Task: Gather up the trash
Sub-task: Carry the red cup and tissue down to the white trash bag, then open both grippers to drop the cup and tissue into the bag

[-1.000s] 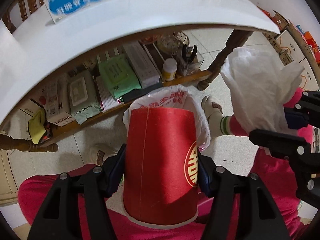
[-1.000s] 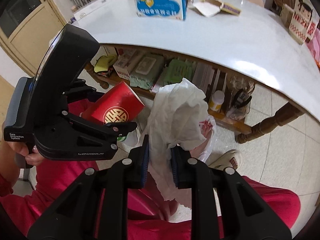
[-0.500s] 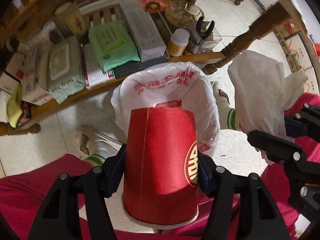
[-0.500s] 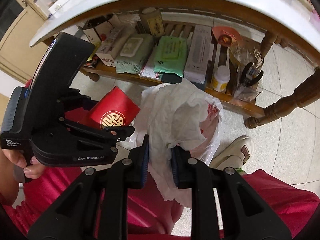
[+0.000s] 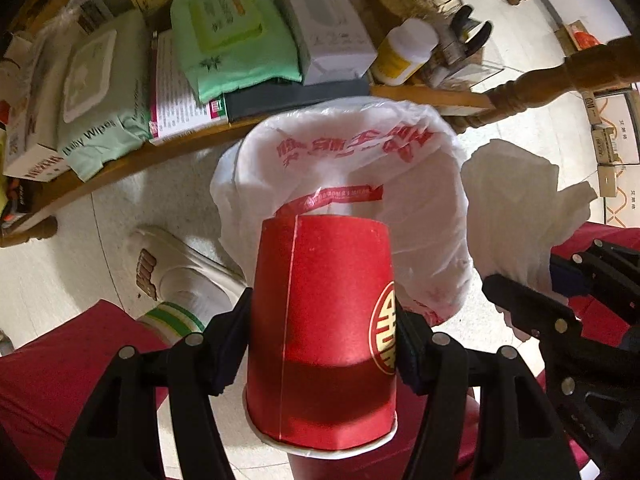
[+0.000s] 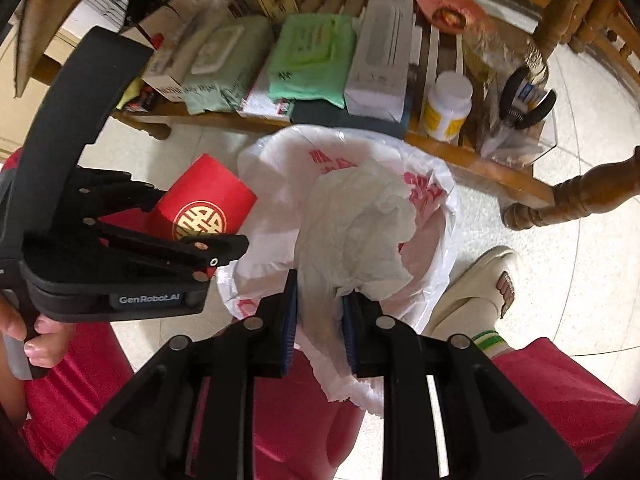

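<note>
Here, one cup (image 5: 320, 332), one tissue (image 6: 356, 236).

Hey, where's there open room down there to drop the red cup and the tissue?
The bin bag's open mouth, straight under the red cup and the tissue, is free. Bare floor lies beside the slipper. The shelf behind is packed.

Cup (image 5: 324, 332): red, gold round emblem, white rim. Bag (image 5: 360, 184): white, red lettering. Crumpled tissue (image 6: 356, 232): white. Wipes pack (image 5: 232, 44): green. Bottle (image 5: 404, 56): white, yellow label. Trousers (image 6: 304, 412): red. Sock (image 5: 172, 318): white, green stripes.
</note>
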A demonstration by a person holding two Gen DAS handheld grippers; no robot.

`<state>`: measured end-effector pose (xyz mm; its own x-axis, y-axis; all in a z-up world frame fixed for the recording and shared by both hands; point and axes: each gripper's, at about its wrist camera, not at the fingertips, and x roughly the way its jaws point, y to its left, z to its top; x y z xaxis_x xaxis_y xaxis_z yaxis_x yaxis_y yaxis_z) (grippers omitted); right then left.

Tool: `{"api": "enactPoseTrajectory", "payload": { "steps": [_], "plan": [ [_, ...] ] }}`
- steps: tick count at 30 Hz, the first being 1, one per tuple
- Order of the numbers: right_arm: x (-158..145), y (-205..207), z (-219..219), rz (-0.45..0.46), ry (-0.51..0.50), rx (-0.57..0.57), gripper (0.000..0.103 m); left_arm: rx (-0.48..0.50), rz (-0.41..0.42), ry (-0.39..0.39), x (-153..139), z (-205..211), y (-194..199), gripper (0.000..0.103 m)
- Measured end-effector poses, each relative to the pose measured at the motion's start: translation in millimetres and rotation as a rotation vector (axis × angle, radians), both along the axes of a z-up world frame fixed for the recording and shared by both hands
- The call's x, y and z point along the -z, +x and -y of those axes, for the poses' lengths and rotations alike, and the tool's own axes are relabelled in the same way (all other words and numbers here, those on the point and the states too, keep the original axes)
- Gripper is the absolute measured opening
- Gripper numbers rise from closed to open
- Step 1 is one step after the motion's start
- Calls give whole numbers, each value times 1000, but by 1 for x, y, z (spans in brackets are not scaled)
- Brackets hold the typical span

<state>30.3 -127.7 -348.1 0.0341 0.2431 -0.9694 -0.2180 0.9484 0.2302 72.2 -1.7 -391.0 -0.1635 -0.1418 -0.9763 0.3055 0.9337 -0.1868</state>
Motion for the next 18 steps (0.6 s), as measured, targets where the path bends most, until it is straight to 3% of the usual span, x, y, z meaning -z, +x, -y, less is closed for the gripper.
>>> {"api": "enactPoseTrajectory", "payload": {
  "steps": [10, 18],
  "plan": [
    [42, 14, 1, -88, -4, 5, 21, -14, -73, 10, 34, 3, 12, 61],
    [58, 23, 1, -127, 10, 13, 23, -22, -114, 26, 53, 3, 18, 61]
  ]
}}
